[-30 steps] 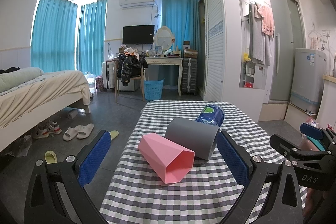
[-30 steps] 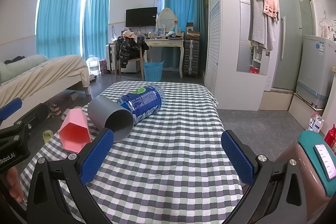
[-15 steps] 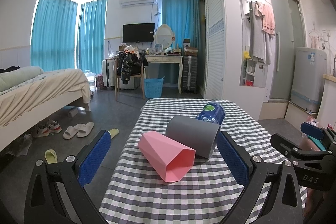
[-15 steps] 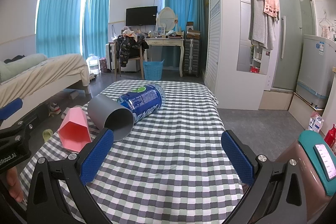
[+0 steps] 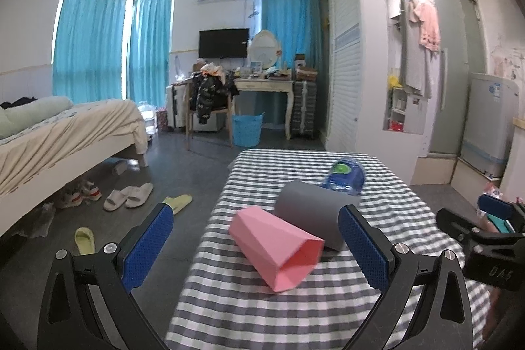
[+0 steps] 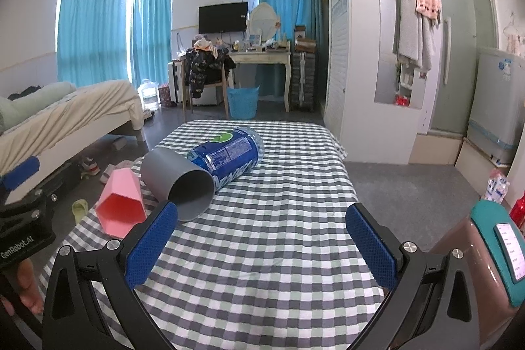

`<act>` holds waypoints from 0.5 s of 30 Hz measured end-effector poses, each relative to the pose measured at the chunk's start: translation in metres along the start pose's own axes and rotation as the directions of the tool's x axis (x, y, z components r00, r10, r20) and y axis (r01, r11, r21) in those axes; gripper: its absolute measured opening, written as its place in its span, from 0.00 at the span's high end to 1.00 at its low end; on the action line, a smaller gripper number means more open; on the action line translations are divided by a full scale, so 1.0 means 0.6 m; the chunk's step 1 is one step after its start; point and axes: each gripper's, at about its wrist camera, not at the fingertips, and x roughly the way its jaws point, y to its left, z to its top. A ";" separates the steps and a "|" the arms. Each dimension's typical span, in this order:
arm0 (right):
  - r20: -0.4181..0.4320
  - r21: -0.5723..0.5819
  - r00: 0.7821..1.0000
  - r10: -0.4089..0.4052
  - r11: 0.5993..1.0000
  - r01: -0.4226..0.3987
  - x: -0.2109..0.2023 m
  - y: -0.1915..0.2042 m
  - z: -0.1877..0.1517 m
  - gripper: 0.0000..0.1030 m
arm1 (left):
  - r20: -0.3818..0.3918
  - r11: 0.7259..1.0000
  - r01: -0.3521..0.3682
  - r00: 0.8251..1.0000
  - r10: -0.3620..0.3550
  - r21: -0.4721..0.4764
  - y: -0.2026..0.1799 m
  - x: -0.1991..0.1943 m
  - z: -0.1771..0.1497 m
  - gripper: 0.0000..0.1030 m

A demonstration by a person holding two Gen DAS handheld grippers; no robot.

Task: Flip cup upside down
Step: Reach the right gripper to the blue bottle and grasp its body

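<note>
A pink faceted cup (image 5: 279, 248) lies on its side on the checked table (image 5: 262, 310), its mouth toward me. It also shows in the right wrist view (image 6: 120, 205). A grey cup (image 5: 311, 217) lies on its side just behind it, seen too in the right wrist view (image 6: 178, 184). A blue bottle (image 6: 226, 154) lies beside the grey cup. My left gripper (image 5: 254, 246) is open and empty, with the pink cup between its fingers' line of sight. My right gripper (image 6: 262, 245) is open and empty over the table's right half.
A bed (image 5: 59, 136) and slippers (image 5: 128, 195) lie on the floor to the left of the table. A white wardrobe (image 5: 347, 87) stands at the back right. A pink and teal appliance (image 6: 485, 255) sits right of my right gripper.
My left gripper has shifted slightly left and closer to the pink cup. The right gripper and the cups have hardly moved.
</note>
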 end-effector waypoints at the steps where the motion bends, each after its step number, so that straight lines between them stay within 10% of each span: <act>1: -0.014 0.006 1.000 -0.001 1.000 0.001 0.006 0.001 0.009 0.00 | -0.011 1.000 -0.009 1.000 0.009 -0.010 0.006 0.006 0.004 0.00; 15: -0.311 0.174 0.947 0.080 0.984 -0.026 0.208 0.017 0.144 0.00 | -0.023 0.997 -0.073 0.997 0.072 -0.013 0.020 0.098 0.125 0.00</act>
